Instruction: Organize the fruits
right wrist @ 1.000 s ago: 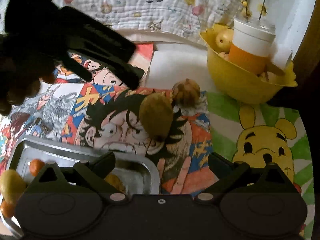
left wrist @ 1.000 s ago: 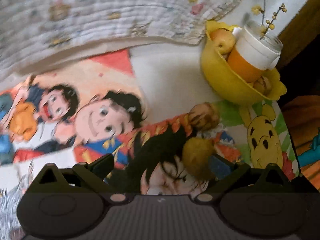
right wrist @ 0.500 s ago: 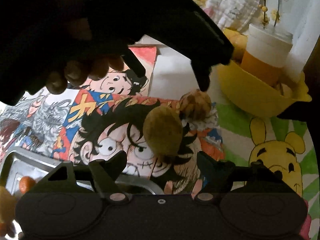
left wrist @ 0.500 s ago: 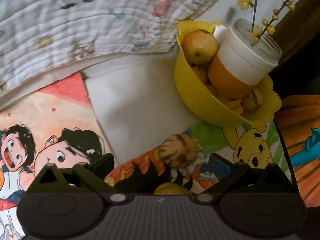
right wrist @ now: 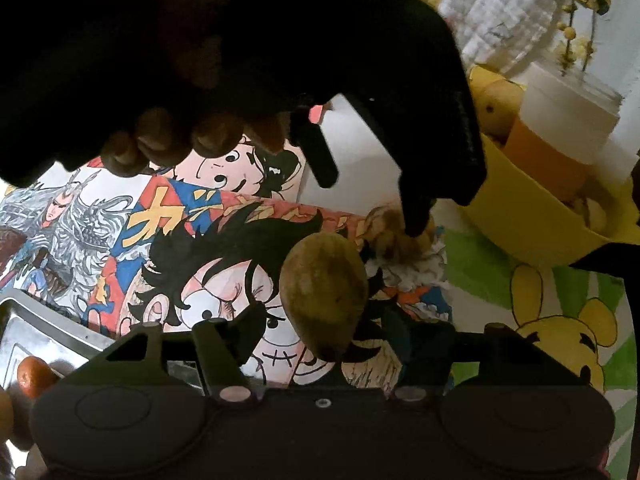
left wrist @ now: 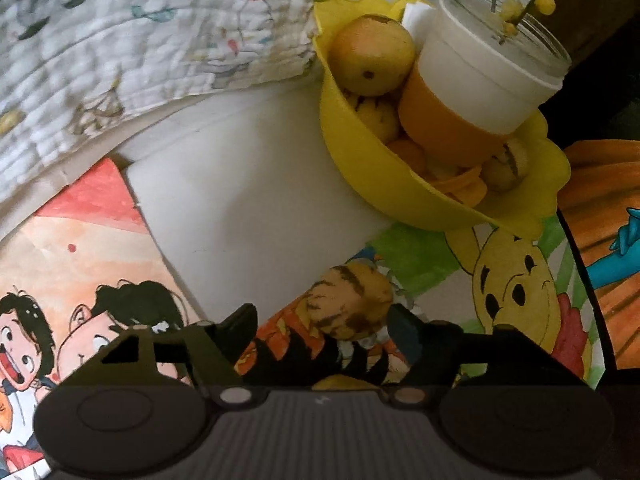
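The left gripper is spread, its two black fingers flanking a round, brown-striped yellowish fruit that lies on the cartoon-printed table covering; the right finger sits close against the fruit, the left finger stands apart, so nothing is clamped. In the right wrist view the same gripper reaches down onto that fruit. The right gripper is also released, an oval olive-brown fruit lying between its fingers without visible contact. A yellow plastic bowl holding fruits and an orange-and-white cup stands near. A metal tray lies at lower left.
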{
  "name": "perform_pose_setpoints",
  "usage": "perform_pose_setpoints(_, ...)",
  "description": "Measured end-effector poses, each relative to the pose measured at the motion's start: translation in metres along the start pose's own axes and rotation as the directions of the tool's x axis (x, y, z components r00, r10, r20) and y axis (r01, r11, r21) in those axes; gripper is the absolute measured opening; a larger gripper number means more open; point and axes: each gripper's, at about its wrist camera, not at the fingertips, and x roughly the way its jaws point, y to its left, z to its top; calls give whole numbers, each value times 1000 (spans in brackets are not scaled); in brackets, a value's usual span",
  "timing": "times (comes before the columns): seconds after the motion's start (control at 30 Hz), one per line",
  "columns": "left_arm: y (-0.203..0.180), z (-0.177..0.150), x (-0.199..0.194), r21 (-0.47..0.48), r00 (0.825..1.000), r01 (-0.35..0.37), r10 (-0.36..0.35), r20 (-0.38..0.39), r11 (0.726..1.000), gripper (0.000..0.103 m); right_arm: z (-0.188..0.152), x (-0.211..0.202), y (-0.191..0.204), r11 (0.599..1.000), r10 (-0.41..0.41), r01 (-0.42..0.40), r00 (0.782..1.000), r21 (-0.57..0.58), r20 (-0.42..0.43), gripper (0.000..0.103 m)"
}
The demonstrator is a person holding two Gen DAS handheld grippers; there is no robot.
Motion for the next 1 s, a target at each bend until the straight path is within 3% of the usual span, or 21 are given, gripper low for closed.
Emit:
perform_pose_setpoints(0.1,-4,1,5,-11,1000,14,-14,-2,1000,71,3,6,2,1000,7,-8,1000,-16,-9,66)
perform_pose_setpoints(0.2,-4,0,7,-17,999,33,-33,-9,999,61,5,11,3,999,15,-16,1000,-31,-16,64)
perform_pose_setpoints(0.43,0,0,7,-21,997,80,-80,-14,997,54,7,13,3,999,29,-29,1000,-29,-6,61)
perform_pose_setpoints(0.83,2,7,8,-10,996,87,-87,-20,996,53,14,24,1,999,22,-23,999,-35,-23,57)
perform_pose_setpoints(1.0,-5,4,7,4,998,63,-63,22,998,52,14,24,-1,999,26,-27,999,-28,-30,56)
